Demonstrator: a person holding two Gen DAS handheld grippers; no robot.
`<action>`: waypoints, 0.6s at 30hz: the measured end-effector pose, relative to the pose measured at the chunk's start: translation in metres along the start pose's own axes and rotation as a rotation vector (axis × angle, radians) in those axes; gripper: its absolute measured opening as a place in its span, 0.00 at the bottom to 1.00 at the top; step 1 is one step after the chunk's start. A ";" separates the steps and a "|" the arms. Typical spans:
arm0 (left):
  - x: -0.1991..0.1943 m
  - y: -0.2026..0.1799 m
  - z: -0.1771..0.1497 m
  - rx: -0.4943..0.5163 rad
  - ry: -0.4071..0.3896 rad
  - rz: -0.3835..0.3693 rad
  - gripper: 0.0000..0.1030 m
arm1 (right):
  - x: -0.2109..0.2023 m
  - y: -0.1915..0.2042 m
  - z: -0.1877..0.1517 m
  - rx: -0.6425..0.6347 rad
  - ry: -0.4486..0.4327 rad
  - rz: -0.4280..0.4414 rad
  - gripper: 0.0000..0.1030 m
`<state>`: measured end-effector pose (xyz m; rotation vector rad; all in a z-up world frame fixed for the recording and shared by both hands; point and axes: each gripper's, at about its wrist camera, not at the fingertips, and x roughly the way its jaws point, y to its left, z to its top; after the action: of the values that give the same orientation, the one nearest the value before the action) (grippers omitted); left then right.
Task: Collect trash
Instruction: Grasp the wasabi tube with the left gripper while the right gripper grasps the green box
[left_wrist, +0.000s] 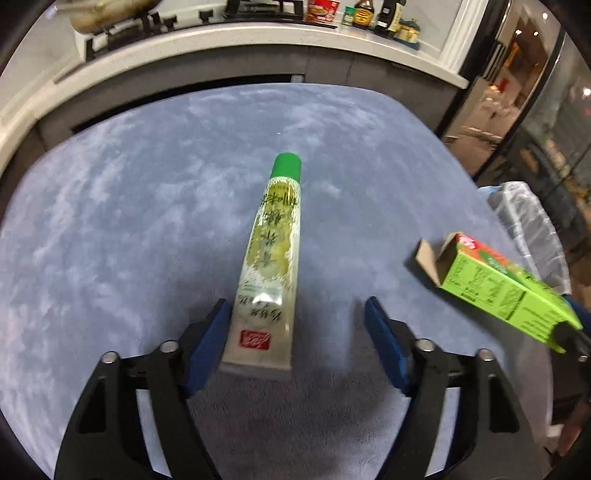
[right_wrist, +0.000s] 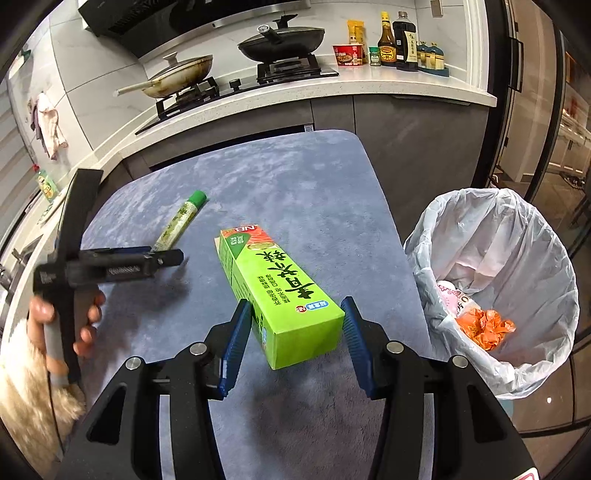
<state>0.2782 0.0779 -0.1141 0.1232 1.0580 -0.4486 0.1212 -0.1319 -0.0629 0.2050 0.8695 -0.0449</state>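
Kitchen table's blue cloth (right_wrist: 295, 177) holds the tube (left_wrist: 269, 258), lying between the left claw's (left_wrist: 297, 317) open jaws. Right claw (right_wrist: 295, 317) clamps the green box (right_wrist: 273, 291), lifted beside the bin (right_wrist: 517, 373), probably to drop in.

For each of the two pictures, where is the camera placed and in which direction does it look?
Left wrist view: sits on the left gripper, looking steeply down at the tube lying on the blue cloth; its own two fingers straddle the tube's flat end.
Right wrist view: sits on the right gripper, looking down at the green box between its fingers, bin at right; a hand holding the left gripper shows.
Shared: tube, box, cloth, stove counter.
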 end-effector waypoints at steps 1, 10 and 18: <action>0.000 -0.002 0.000 -0.008 -0.007 0.027 0.55 | -0.001 0.000 0.000 0.001 0.000 -0.001 0.46; -0.011 0.010 0.000 -0.135 -0.044 0.018 0.31 | -0.005 -0.005 0.000 0.018 -0.010 0.014 0.46; -0.053 -0.007 -0.008 -0.156 -0.109 -0.017 0.30 | -0.020 -0.008 0.003 0.040 -0.052 0.023 0.45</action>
<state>0.2474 0.0902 -0.0711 -0.0484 0.9832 -0.3828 0.1094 -0.1417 -0.0469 0.2502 0.8150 -0.0457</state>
